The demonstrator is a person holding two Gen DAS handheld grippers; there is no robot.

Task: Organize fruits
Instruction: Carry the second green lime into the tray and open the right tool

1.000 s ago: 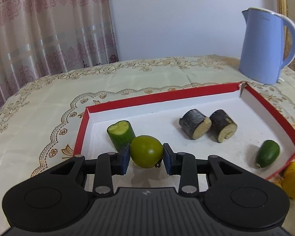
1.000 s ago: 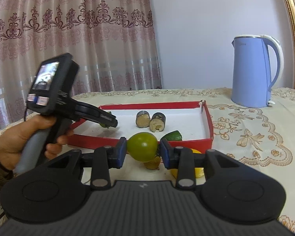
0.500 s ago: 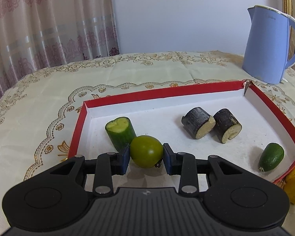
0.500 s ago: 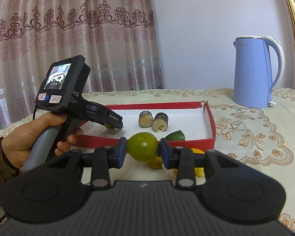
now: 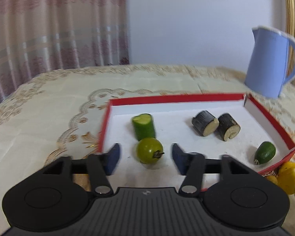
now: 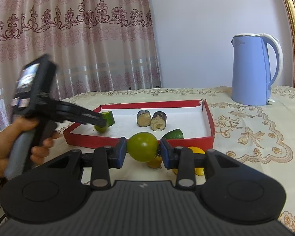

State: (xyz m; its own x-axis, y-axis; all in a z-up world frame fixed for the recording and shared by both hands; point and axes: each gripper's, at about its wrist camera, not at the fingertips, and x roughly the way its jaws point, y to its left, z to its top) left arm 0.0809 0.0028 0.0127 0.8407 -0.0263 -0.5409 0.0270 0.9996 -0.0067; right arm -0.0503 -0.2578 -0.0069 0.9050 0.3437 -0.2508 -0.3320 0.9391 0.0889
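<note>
The left gripper (image 5: 145,155) was opening; a green tomato (image 5: 149,150) sat between its blue pads (image 5: 114,155), clear of both, on the white floor of the red-walled tray (image 5: 269,114), just in front of a cucumber piece (image 5: 144,125). The right gripper (image 6: 142,150) was clamped on a second green tomato (image 6: 142,149), held in front of the tray's near wall, above the yellow fruits (image 6: 196,151).
</note>
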